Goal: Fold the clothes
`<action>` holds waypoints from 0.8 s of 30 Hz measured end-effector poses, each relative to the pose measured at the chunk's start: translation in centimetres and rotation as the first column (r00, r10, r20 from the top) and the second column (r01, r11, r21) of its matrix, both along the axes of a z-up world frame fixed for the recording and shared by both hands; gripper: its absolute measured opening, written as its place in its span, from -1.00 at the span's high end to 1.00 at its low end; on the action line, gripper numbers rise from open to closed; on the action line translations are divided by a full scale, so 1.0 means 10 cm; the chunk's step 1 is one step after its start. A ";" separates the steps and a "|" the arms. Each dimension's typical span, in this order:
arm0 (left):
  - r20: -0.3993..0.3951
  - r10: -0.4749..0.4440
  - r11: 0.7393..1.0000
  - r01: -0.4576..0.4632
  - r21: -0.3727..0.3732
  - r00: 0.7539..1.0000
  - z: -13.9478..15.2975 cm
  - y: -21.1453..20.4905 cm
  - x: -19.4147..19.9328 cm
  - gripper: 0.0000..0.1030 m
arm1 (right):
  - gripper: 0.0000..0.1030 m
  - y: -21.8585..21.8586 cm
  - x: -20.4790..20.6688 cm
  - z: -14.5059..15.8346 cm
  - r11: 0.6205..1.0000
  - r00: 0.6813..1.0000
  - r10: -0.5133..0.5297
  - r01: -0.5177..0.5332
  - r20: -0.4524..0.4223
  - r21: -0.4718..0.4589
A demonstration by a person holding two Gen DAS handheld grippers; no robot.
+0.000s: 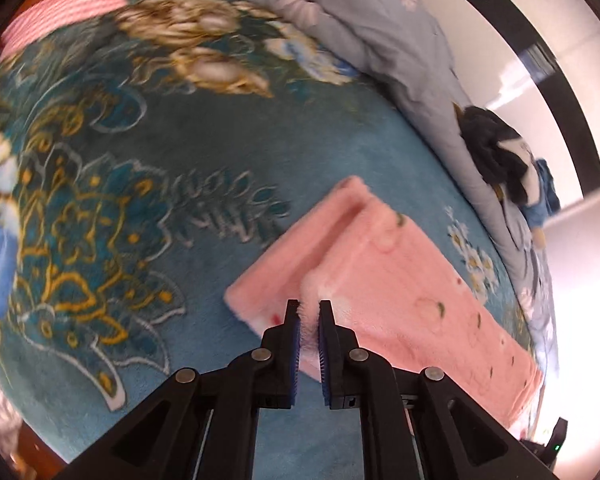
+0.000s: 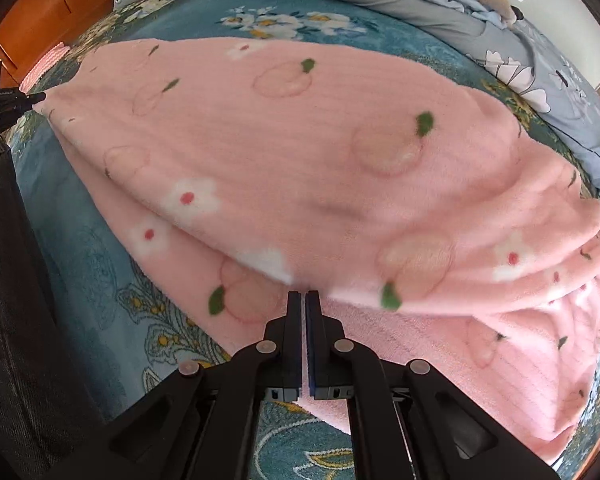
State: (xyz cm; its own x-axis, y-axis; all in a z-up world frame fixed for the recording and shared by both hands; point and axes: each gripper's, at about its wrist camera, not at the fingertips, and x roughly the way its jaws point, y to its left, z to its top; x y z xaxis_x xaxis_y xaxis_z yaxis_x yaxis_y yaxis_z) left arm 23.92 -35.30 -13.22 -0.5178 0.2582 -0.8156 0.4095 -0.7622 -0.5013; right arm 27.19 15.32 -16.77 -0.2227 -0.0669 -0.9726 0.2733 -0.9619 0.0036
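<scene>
A pink fleece garment (image 2: 300, 152) with peach and white-flower prints lies on a teal patterned bedspread (image 2: 80, 248). In the right wrist view my right gripper (image 2: 305, 294) is shut on the garment's lifted near edge, with a lower pink layer spread beneath. In the left wrist view the same pink garment (image 1: 400, 272) stretches away to the right, and my left gripper (image 1: 309, 304) is shut on its end, with pink fleece pinched between the blue pads. My left gripper also shows as a dark shape at the left edge of the right wrist view (image 2: 4, 100).
A grey-blue floral duvet (image 1: 360, 12) is bunched along the far side of the bed, with dark and blue clothes (image 1: 500, 156) on it. A pink striped item (image 1: 60, 12) lies at the bed's far corner. Orange wooden furniture (image 2: 40, 8) stands beyond. Dark fabric (image 2: 8, 280) fills the left side.
</scene>
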 end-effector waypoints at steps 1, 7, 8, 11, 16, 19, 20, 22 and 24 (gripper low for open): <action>0.008 0.013 1.000 -0.013 -0.001 1.000 -0.02 -0.01 0.01 0.78 | 0.98 0.00 0.01 -0.03 1.000 1.000 0.010 -0.010 0.011 0.005; -0.001 0.062 0.994 -0.061 0.089 0.998 -0.04 -0.05 0.02 0.77 | 0.97 0.08 -0.05 0.10 0.998 1.000 -0.019 0.019 0.010 -0.060; -0.004 0.076 0.992 -0.075 0.100 0.997 -0.04 -0.05 0.04 0.75 | 0.97 0.09 -0.09 0.18 0.997 1.000 -0.020 0.019 -0.004 -0.080; -0.013 0.126 0.982 -0.122 0.147 0.992 -0.07 -0.08 0.10 0.62 | 0.97 0.06 -0.39 0.55 0.987 0.995 0.000 -0.016 -0.103 -0.161; -0.026 0.255 0.942 -0.242 0.232 0.967 -0.16 -0.11 0.32 0.25 | 0.89 -0.66 -1.22 0.70 0.955 0.982 0.114 -0.151 -0.153 -0.257; -0.023 0.305 0.928 -0.292 0.231 0.952 -0.19 -0.10 0.45 0.09 | 0.45 -1.36 -1.61 0.60 0.928 0.967 0.214 -0.245 -0.137 -0.279; -0.020 0.319 0.925 -0.307 0.225 0.948 -0.21 -0.10 0.49 0.06 | 0.41 -1.59 -1.74 0.56 0.917 0.960 0.247 -0.275 -0.133 -0.287; -0.023 0.342 0.916 -0.328 0.231 0.939 -0.23 -0.10 0.54 0.02 | 0.39 -2.05 -2.01 0.50 0.892 0.942 0.311 -0.335 -0.125 -0.303; -0.041 0.358 0.907 -0.337 0.252 0.933 -0.24 -0.10 0.58 0.00 | 0.39 -2.52 -2.27 0.43 0.862 0.920 0.375 -0.393 -0.118 -0.319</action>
State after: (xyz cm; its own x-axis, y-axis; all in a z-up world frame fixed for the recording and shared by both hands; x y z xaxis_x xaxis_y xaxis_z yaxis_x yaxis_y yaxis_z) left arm 29.70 -36.27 -15.64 -0.6737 0.2292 -0.7025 0.5755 -0.4337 -0.6934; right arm 4.49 -9.88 -12.47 -0.1606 -0.4718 -0.8669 0.6289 -0.7259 0.2786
